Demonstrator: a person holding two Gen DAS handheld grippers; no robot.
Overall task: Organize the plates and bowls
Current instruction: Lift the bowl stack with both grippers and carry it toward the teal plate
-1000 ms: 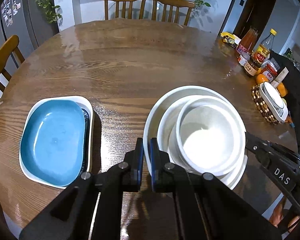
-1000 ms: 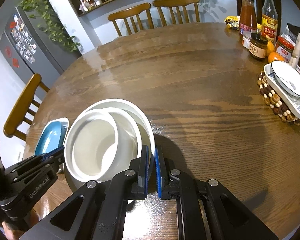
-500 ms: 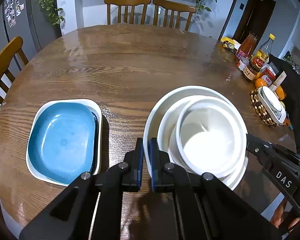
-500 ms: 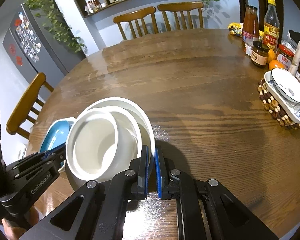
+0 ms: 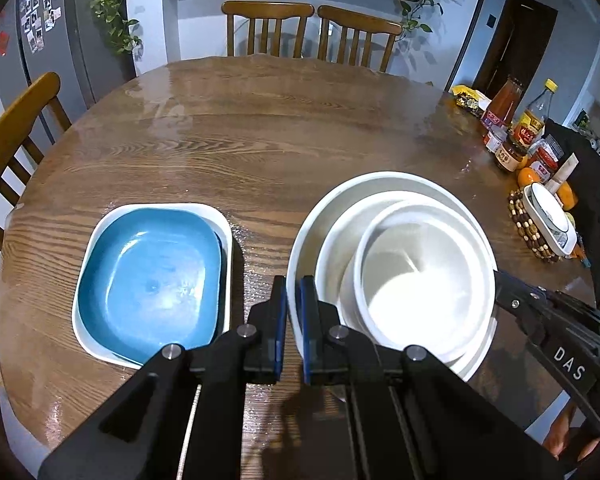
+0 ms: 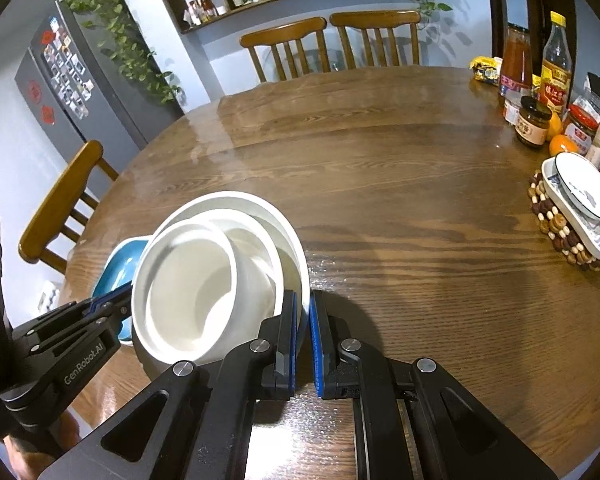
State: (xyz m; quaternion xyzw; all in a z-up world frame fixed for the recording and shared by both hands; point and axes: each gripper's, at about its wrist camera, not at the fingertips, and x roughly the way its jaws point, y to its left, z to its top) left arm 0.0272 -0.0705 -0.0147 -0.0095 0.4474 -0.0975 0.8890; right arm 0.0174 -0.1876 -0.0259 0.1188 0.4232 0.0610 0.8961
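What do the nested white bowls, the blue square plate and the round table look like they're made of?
Nested white round bowls: likely glazed ceramic, going by the thick rims and soft sheen, though melamine is possible. Blue square plate: glossy, with light glare in its well, so glazed ceramic or plastic. Round brown table: wood with visible grain under a shiny lacquer that reflects light.

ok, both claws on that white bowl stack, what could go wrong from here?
1. Left claw and right claw each pinch only the rim of the large outer white bowl; it may slip.
2. The small inner white bowl sits off-centre, unheld; tilting could shift it.
3. The blue square plate sits close alongside; collision possible.
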